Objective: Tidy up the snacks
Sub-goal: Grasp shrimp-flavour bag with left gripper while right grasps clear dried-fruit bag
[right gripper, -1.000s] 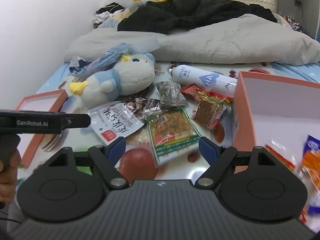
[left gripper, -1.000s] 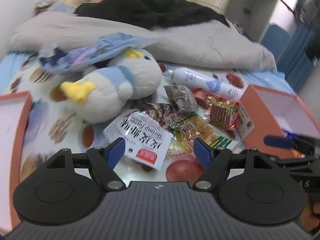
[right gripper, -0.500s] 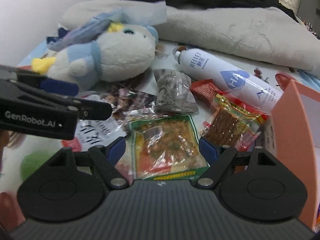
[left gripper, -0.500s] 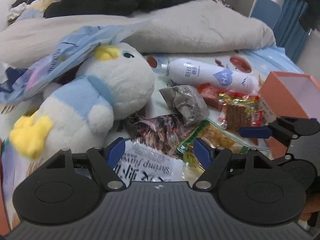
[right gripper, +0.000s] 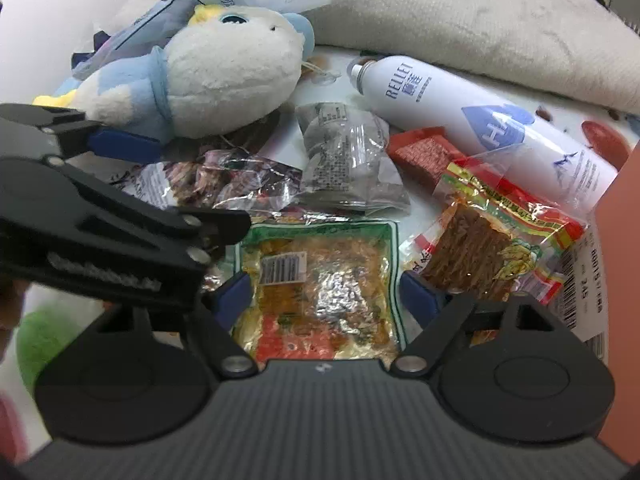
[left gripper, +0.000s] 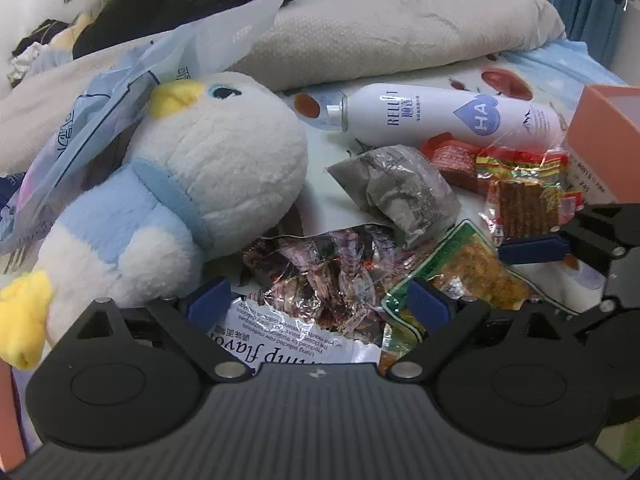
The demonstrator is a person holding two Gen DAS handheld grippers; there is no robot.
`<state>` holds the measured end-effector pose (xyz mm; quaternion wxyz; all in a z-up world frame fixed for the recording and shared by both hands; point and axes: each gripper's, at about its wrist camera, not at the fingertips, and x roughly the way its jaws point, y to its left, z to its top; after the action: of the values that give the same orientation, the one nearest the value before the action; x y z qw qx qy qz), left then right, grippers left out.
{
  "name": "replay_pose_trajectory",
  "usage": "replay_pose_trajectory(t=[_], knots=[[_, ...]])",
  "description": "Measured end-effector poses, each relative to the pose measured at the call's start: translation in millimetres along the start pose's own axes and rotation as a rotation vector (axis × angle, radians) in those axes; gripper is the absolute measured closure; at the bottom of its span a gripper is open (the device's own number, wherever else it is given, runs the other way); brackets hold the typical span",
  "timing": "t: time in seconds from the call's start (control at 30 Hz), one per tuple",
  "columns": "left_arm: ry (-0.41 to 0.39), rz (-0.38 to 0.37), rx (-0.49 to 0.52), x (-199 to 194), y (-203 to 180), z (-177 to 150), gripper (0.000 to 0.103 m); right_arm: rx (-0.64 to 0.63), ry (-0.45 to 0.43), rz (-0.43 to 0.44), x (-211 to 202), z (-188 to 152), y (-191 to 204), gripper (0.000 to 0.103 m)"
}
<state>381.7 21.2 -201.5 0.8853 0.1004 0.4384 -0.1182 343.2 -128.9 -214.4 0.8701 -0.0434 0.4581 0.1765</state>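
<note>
Several snack packs lie on the patterned bedsheet. My left gripper (left gripper: pixel 320 300) is open, low over a crinkled dark foil pack (left gripper: pixel 320 272) and a white shrimp-flavour bag (left gripper: pixel 280 348). My right gripper (right gripper: pixel 326 288) is open, straddling a green-edged pack of orange snacks (right gripper: pixel 320 280). A red-yellow pack of brown strips (right gripper: pixel 492 240), a grey clear pack (right gripper: pixel 344 156) and a small red pack (right gripper: pixel 424 152) lie beyond. The left gripper also shows in the right wrist view (right gripper: pixel 120 144). An orange box (left gripper: pixel 604 128) stands at the right.
A white and blue plush bird (left gripper: pixel 180 184) lies left of the snacks, under a pale blue plastic bag (left gripper: pixel 140 84). A white spray bottle (left gripper: pixel 448 116) lies behind them. A grey blanket (left gripper: pixel 400 20) and dark clothes are at the back.
Both grippers have moved forward and down towards the snack pile, both staying open. The left one now hangs over the foil pack, the right one over the green-edged pack.
</note>
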Motion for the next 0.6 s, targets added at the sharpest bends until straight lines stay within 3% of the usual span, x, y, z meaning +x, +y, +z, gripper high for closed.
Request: replay_pose_trajectory(t=[0.1, 0.33, 0.43, 0.47, 0.5, 0.6], knots=[[0.0, 0.027, 0.019, 6, -4, -1, 0.006, -0.014, 0.001, -0.001, -2, -4, 1, 0.021], [-0.005, 0.049, 0.017, 15, -2, -3, 0.008, -0.027, -0.004, 0.009, -8, -9, 10, 0.043], [0.001, 0.046, 0.018, 13, -2, -3, 0.019, -0.017, -0.013, 0.01, -12, -9, 9, 0.052], [0.007, 0.049, 0.01, 12, 0, -3, 0.034, -0.01, -0.015, 0.009, -13, -8, 8, 0.053], [0.006, 0.057, 0.001, 11, 2, -2, 0.041, -0.002, -0.015, 0.01, -14, -8, 8, 0.056], [0.016, 0.025, -0.045, 6, 11, -3, 0.048, 0.003, -0.016, 0.008, -19, -7, 8, 0.063]])
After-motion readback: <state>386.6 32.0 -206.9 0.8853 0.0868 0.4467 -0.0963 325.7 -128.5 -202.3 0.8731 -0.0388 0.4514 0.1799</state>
